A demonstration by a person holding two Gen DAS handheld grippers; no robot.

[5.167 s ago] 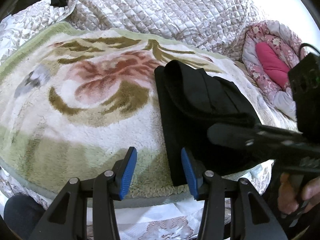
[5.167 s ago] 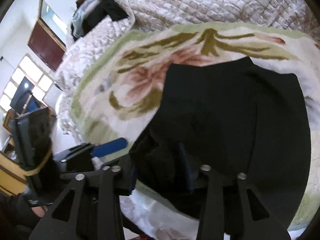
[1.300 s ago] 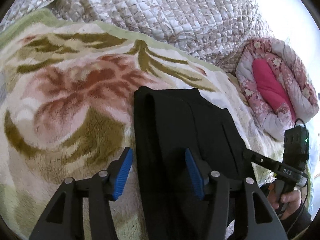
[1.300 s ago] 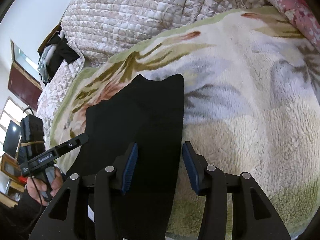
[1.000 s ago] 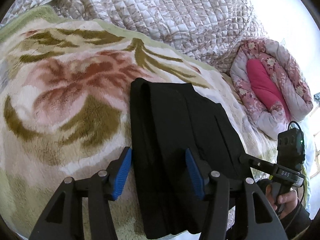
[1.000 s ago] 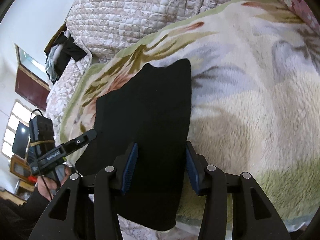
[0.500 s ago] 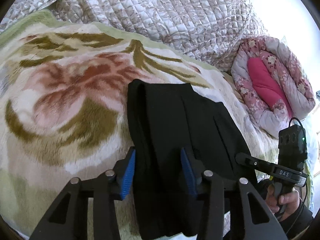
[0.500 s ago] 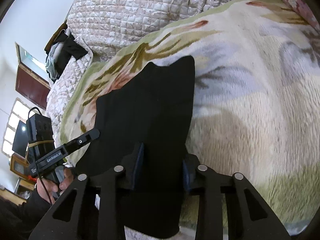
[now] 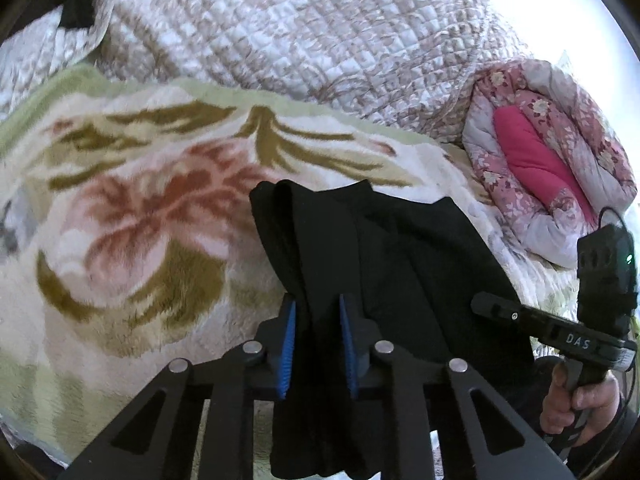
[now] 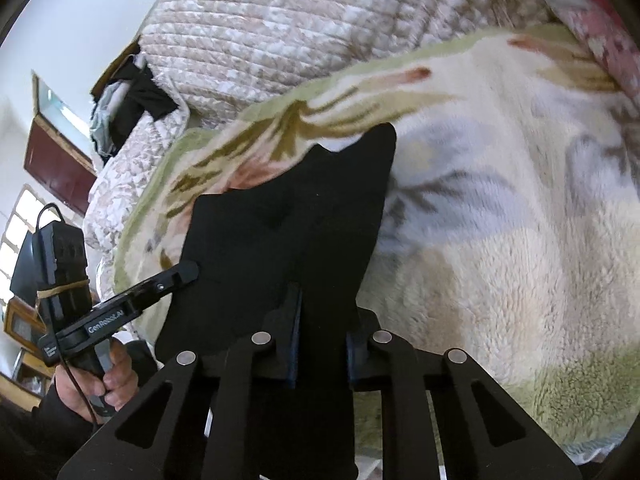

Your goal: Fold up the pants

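The pants (image 9: 400,264) are soft, limp, light; left tool (image 9: 316,344) and right tool (image 10: 322,344), jaws just closing, each pinch the near hem corners; grip there.

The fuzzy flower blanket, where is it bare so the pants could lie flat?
The fuzzy flower-patterned blanket is bare left of the folded black pants, up to the quilted beige bedspread, and on their right side in the right wrist view. The near edge is crowded.

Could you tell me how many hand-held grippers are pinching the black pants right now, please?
2. The left hand-held gripper grips the pants at their near left edge; the right hand-held gripper grips their near right edge.
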